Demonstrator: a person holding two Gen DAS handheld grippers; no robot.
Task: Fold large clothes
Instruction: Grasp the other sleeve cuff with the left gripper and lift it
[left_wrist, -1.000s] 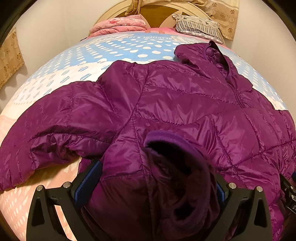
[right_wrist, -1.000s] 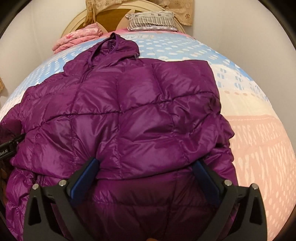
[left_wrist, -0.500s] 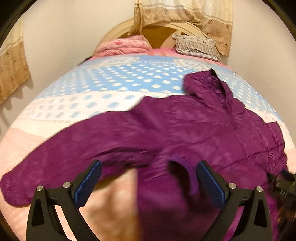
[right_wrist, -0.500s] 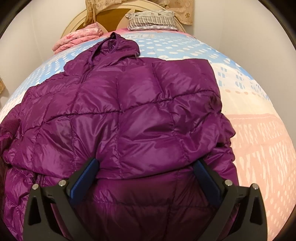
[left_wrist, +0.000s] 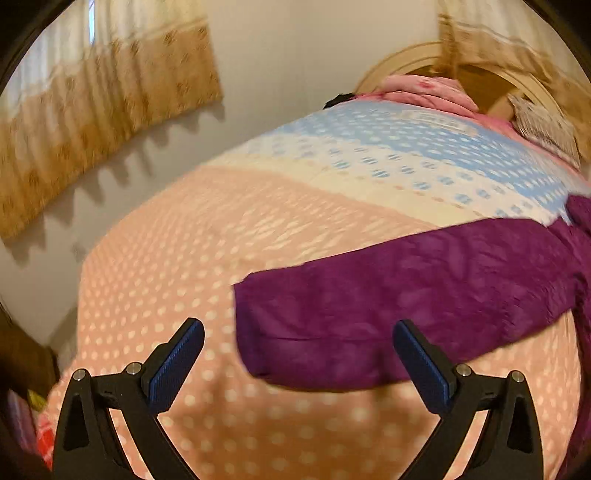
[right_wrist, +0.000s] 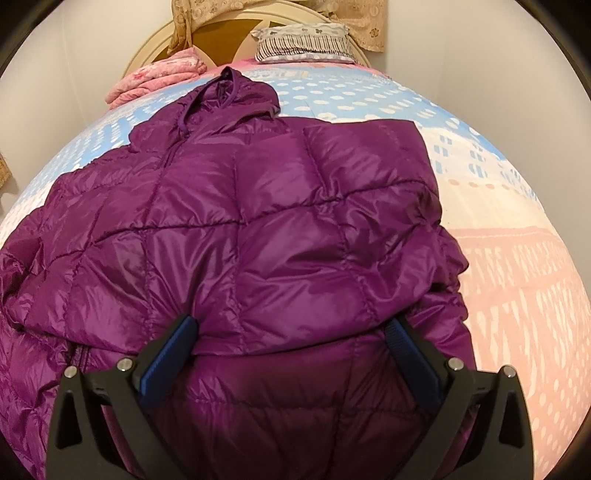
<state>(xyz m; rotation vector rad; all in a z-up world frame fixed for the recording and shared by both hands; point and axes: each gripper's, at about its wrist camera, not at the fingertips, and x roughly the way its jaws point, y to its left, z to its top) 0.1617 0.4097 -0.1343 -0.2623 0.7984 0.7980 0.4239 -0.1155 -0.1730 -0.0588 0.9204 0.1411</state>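
Bed: spotted cover in pink, cream and blue bands; headboard and pillow at far end, curtain on side wall.
Jacket: purple quilted puffer, flat mid-bed, hood toward pillow. One side looks already folded in over the body.
Sleeve: other sleeve lies out straight across the pink band; cuff end sits between the left fingers' line of sight.
Left gripper: spread wide, empty, above the cover just short of the cuff. View is motion-blurred.
Right gripper: spread wide, nothing pinched; jacket's lower body fills the gap, contact unclear.
Handling: light, soft, puffy; shell looks slick, likely to slide and spring back. No stiffness to carry a crease.
Grip point: my call is to pinch the cuff hem or a stitched seam, not a puffed panel.
Risk: fold may creep open.
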